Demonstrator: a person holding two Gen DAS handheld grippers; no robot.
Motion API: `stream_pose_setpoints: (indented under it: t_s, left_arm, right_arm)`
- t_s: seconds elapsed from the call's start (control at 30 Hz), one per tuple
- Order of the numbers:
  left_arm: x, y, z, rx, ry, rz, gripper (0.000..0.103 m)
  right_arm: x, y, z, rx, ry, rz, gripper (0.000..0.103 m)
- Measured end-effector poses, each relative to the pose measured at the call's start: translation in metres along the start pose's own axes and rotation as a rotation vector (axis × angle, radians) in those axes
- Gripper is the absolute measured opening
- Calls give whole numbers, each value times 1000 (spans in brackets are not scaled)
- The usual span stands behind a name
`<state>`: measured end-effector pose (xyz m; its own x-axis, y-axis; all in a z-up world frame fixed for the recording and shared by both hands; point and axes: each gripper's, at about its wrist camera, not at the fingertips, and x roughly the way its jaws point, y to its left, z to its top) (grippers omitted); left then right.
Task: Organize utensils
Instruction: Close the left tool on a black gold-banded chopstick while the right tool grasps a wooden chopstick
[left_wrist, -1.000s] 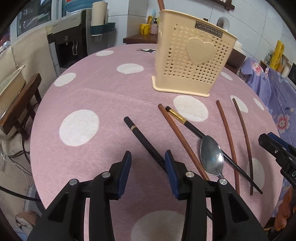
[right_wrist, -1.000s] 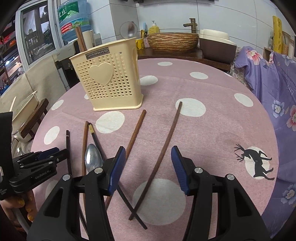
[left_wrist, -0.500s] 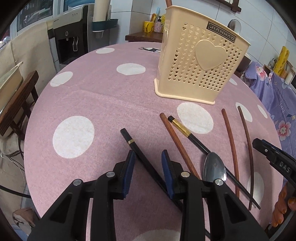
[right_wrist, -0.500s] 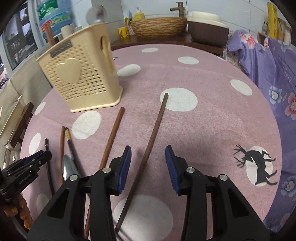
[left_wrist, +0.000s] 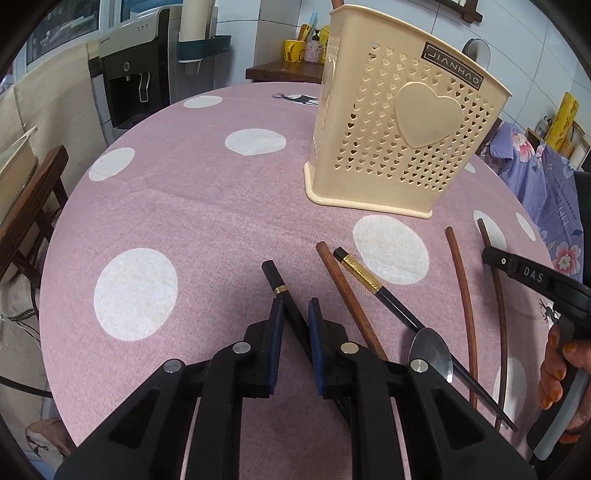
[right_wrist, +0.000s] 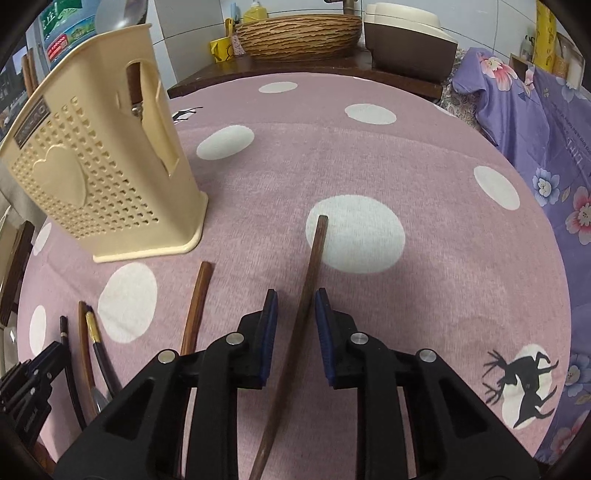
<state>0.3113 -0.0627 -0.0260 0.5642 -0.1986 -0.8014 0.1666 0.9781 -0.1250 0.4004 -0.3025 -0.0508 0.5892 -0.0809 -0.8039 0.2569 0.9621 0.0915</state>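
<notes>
Two grippers straddle chopsticks on my pink dotted tablecloth: my left gripper stands narrow around the black chopstick, pads apparently not yet touching. My right gripper, also narrow, brackets a brown chopstick; the cream holder stands beyond.

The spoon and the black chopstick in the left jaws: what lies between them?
A brown chopstick, seen in the left wrist view, between the spoon and the black chopstick.
</notes>
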Motion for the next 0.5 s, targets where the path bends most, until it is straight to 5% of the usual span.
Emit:
stream_pose_setpoints:
  t_s: [0.2, 0.5]
  left_arm:
    - [3, -5, 3, 9, 2, -2, 14]
    - [8, -11, 8, 22, 10, -5, 10]
  right_arm:
    - [10, -3, 14, 20, -5, -21, 11]
    - [13, -4, 18, 19, -22, 7, 10]
